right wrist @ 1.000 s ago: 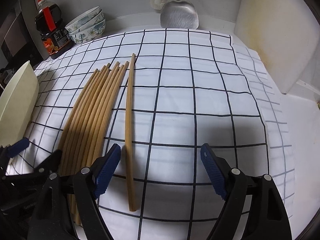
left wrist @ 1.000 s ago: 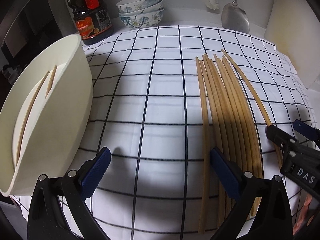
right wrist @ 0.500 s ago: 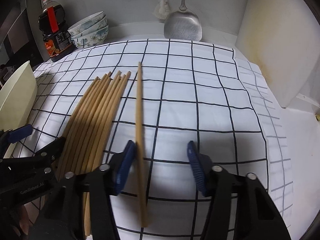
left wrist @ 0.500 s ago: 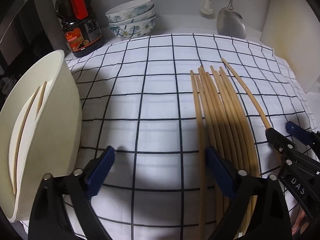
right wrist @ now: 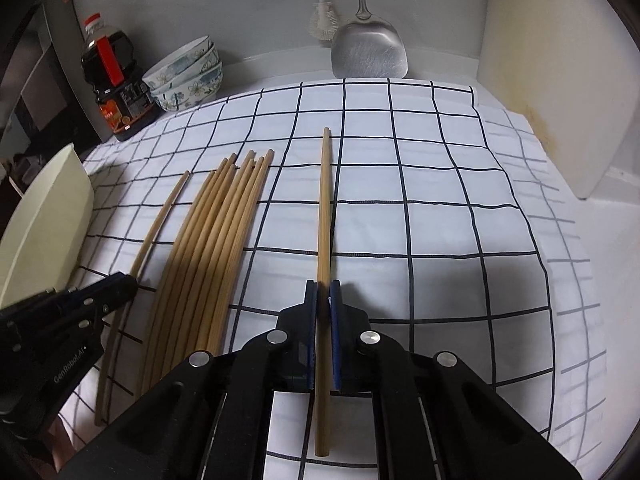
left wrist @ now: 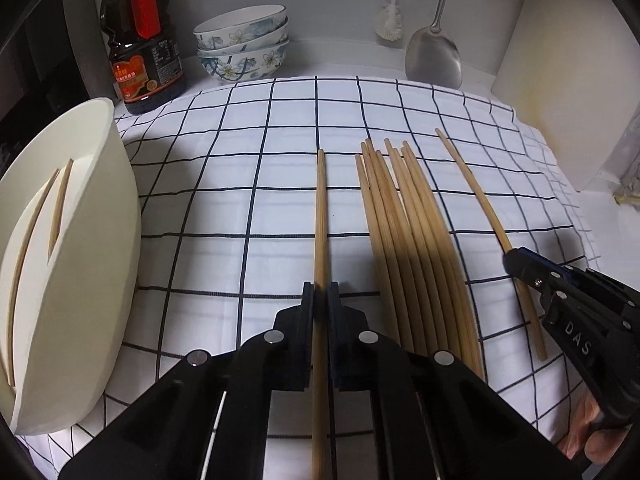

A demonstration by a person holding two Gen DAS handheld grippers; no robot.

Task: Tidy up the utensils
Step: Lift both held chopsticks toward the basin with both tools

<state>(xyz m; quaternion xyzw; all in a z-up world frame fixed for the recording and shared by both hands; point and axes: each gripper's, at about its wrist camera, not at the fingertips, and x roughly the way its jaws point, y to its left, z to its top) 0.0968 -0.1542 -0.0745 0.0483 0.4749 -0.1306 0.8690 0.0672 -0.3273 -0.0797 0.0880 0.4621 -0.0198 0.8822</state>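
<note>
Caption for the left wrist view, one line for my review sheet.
Left gripper shut on one chopstick beside the bundle on the checked cloth.

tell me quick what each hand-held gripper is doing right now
Left hand-held gripper: its jaws have just closed, shut on a chopstick.
Right hand-held gripper: its jaws have just closed too, shut on another chopstick.

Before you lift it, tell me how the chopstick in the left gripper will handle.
The chopstick looks thin and wooden, so probably light and stiff. The left gripper clamps it below mid-length, so its long end may pivot. Round, it could roll if dropped.
</note>
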